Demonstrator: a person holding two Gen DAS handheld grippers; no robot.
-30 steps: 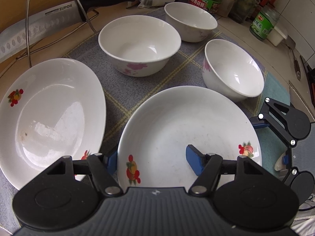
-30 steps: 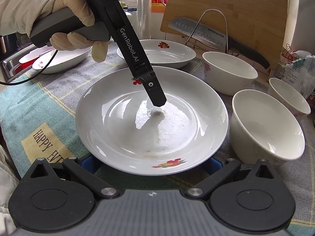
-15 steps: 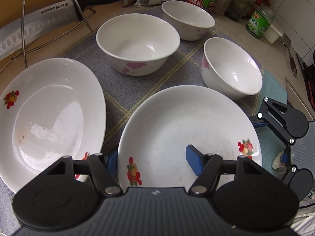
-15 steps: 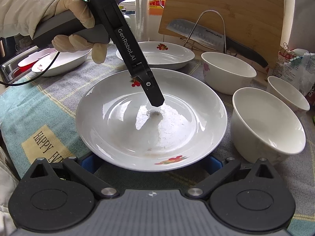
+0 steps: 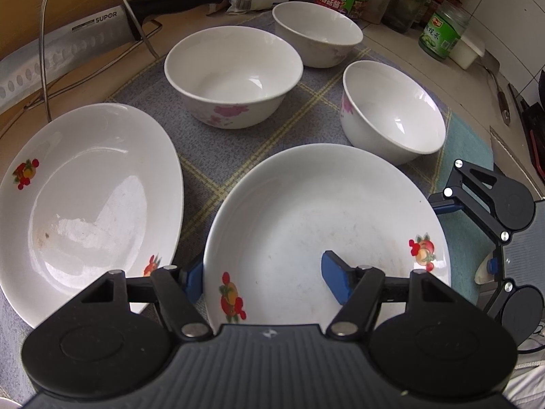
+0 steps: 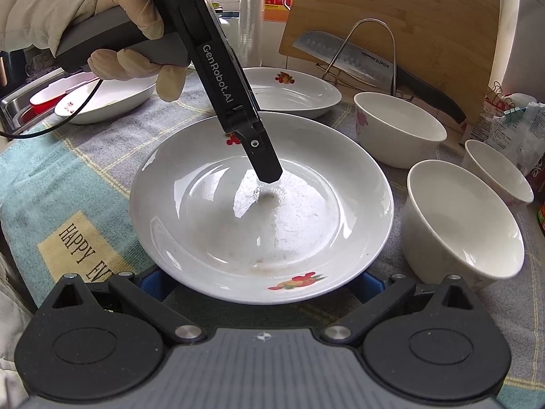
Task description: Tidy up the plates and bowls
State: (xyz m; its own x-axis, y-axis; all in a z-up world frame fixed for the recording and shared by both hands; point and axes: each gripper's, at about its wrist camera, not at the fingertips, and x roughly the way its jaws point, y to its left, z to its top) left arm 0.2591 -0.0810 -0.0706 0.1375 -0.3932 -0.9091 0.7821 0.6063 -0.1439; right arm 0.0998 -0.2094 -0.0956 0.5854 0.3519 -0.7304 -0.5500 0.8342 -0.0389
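Note:
A white plate with fruit prints (image 5: pixel 306 221) lies on the checked cloth (image 5: pixel 211 136). My left gripper (image 5: pixel 264 277) is shut across its near rim, with one blue pad inside the dish and the other outside, under the edge. In the right wrist view its inner finger (image 6: pixel 265 167) rests on the plate (image 6: pixel 204 238) floor, held by a gloved hand (image 6: pixel 129 34). My right gripper (image 6: pixel 262 283) is open at the opposite rim, its pads low beside the edge and apart from it. A second plate (image 5: pixel 85 204) lies to the left. Three white bowls (image 5: pixel 235 75) (image 5: pixel 316 34) (image 5: pixel 391 116) stand beyond.
A knife (image 6: pixel 344 58) rests on a wire rack (image 6: pixel 374 24) against a wooden cutting board (image 6: pixel 408 10) behind the plates. Jars and bottles (image 5: pixel 439 30) line the tiled wall. Another white dish (image 6: pixel 112 99) sits by the sink (image 6: pixel 20 109) edge.

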